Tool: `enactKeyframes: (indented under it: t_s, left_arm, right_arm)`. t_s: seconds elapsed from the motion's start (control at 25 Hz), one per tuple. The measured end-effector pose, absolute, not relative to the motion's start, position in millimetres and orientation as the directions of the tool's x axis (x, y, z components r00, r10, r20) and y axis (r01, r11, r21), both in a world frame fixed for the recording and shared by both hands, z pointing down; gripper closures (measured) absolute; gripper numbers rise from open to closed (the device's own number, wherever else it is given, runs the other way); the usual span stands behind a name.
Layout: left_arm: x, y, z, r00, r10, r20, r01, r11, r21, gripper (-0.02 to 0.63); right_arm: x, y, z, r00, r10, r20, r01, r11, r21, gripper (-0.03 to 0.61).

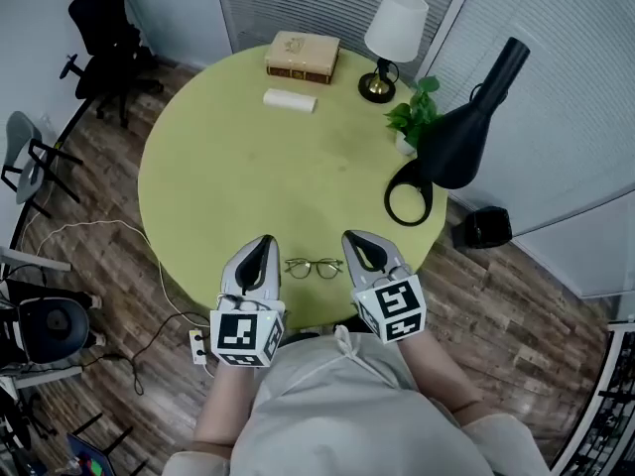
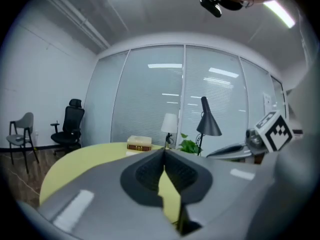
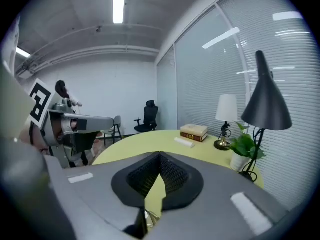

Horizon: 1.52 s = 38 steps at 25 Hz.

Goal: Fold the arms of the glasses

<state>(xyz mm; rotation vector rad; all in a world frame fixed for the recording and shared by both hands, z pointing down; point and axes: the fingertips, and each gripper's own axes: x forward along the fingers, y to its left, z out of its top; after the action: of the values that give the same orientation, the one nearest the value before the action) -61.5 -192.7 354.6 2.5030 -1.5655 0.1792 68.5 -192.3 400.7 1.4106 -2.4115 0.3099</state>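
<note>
A thin-rimmed pair of glasses (image 1: 314,267) lies on the round yellow-green table (image 1: 228,186) close to its near edge; from here I cannot tell how its arms lie. My left gripper (image 1: 264,242) is just left of the glasses and my right gripper (image 1: 349,236) just right of them, both above the table edge and touching nothing. In the left gripper view the left gripper (image 2: 164,151) has its tips together and holds nothing. The right gripper (image 3: 159,155) is likewise shut and empty in its own view, where a sliver of metal frame (image 3: 150,219) shows below the jaws.
At the table's far side lie a book (image 1: 303,56) and a small white box (image 1: 290,100), with a white-shaded lamp (image 1: 394,30) beside them. On the right stand a potted plant (image 1: 417,115) and a black desk lamp (image 1: 466,132) with a ring base (image 1: 409,194). Chairs (image 1: 104,28) stand on the floor at left.
</note>
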Motion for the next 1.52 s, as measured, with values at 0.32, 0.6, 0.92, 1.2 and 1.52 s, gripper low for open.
enactKeyframes:
  t_s: [0.32,0.6,0.92,1.2,1.52]
  left_arm:
    - [-53,-189,321,0.457,-0.879,0.134,-0.889,-0.447,0.102,0.607]
    - [-42,-180,327,0.486,-0.861,0.151,-0.874,-0.475,0.103,0.607]
    - [-42,-182,334,0.489,-0.853,0.182,-0.872,-0.478,0.102,0.607]
    - [-40,-184,340,0.498,-0.844,0.198,-0.867,-0.480,0.134,0.607]
    - [-42,-192,344,0.496,-0.842,0.211,-0.868,-0.478,0.133,0.607]
  right_arm:
    - [96,-180,366,-0.387,-0.874,0.294,-0.921,0.383,-0.073,0.579]
    - [91,-168,366,-0.389,-0.871,0.300,-0.917,0.396,-0.042,0.580]
    - [89,-169,367,-0.373,-0.876,0.305,-0.920,0.393,0.003,0.580]
    - [90,-171,367,-0.369,-0.877,0.309,-0.920,0.392,0.013,0.580]
    - [87,-177,373,-0.360,-0.877,0.318,-0.922,0.387,0.023,0.579]
